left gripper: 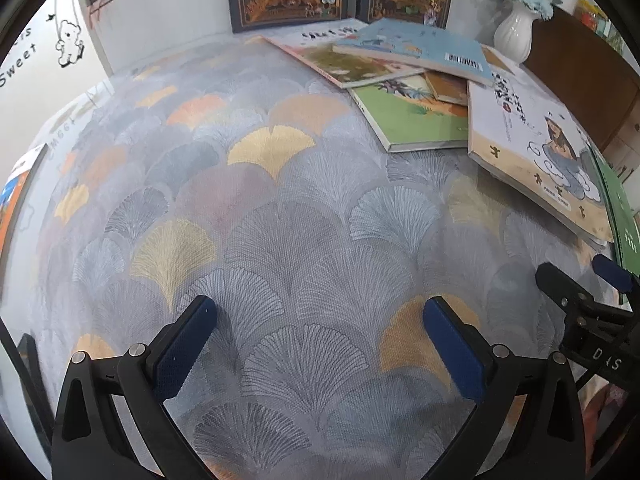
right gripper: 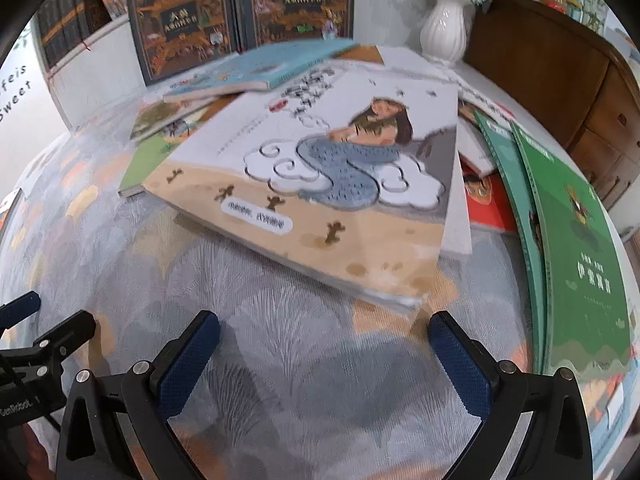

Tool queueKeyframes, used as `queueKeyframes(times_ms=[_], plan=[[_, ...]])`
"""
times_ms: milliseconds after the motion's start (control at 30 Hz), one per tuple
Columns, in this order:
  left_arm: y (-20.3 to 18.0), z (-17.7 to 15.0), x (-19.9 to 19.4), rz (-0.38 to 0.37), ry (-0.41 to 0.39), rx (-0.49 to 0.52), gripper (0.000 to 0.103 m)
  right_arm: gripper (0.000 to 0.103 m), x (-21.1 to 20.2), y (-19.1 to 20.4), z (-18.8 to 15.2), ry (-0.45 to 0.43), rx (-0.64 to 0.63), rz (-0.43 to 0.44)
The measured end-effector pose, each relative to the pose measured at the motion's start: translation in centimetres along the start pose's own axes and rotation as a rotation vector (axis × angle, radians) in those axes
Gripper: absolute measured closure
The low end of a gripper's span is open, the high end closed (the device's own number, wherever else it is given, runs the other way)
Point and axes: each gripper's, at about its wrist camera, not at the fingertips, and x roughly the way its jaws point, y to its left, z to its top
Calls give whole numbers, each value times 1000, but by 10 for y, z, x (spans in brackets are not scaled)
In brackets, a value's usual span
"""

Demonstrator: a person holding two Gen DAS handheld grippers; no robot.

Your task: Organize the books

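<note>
books are strewn in a loose overlapping heap at the far right of the fan-patterned grey tablecloth [left gripper: 260, 208]; nearest lies the large white-and-tan picture book with a mermaid cover [right gripper: 320, 184]. the right gripper [right gripper: 324, 354] is held just before its corner, fingers wide apart, empty. the left gripper [left gripper: 320, 344] is likewise spread over bare cloth. the corner is best approached low, so one finger slides beneath.

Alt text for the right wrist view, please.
The open right gripper hovers over a fan-patterned tablecloth, facing the near corner of a mermaid picture book that lies on a loose pile of books. Two green books lie to its right, a white vase behind.
</note>
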Motion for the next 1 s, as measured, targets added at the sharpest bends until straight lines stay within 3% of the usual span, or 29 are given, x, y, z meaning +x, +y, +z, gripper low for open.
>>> queueKeyframes(times_ms=[133,267,500,633,767,867,1000], plan=[[2,8,0,14,26,3,0,0,-2,-1,3,127,17,-11],[11,18,-13,31,-26,-10,1,0,-13,-4,6,193,40,-18],[16,45,-65,-6,-146,-40,1,0,-82,-20,34,44,59,-21],[-2,79,-102,4,-265,17,1,0,-117,-36,60,-66,60,-49],[-17,106,-145,-12,-380,10,1,0,-151,-46,89,-194,43,-41],[-26,117,-173,-6,-448,-11,0,0,-180,-60,109,-289,33,-6],[-42,124,-195,-2,-483,-13,0,0,-188,-85,126,-279,67,96]])
